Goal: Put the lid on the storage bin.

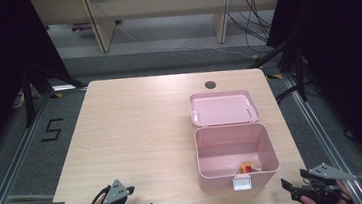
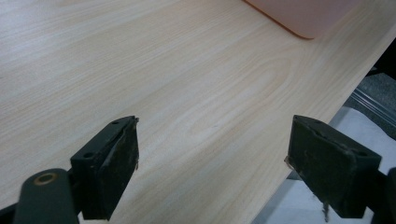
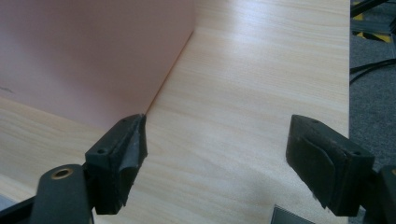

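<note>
Box [image 1: 234,149], pink, sat open on the table's [image 1: 137,136] right half, lid folded back, a small red-and-yellow item [image 1: 248,167] in its near corner. I had the left gripper [image 1: 139,200] at the near edge, well left of the box, jaws wide, nothing between. Right gripper [image 1: 294,181] sat just right of the box's near corner, jaws wide, empty too.

I count one table [image 1: 137,136], with one round hole [image 1: 210,84] near its far edge. One pink box [image 1: 234,149] stands on it, lid [image 1: 224,108] open, with one white latch [image 1: 242,181] in front. I hold two grippers: left [image 1: 137,201], right [image 1: 292,180]. Small items [image 1: 249,167] inside the box are too small to count.
</note>
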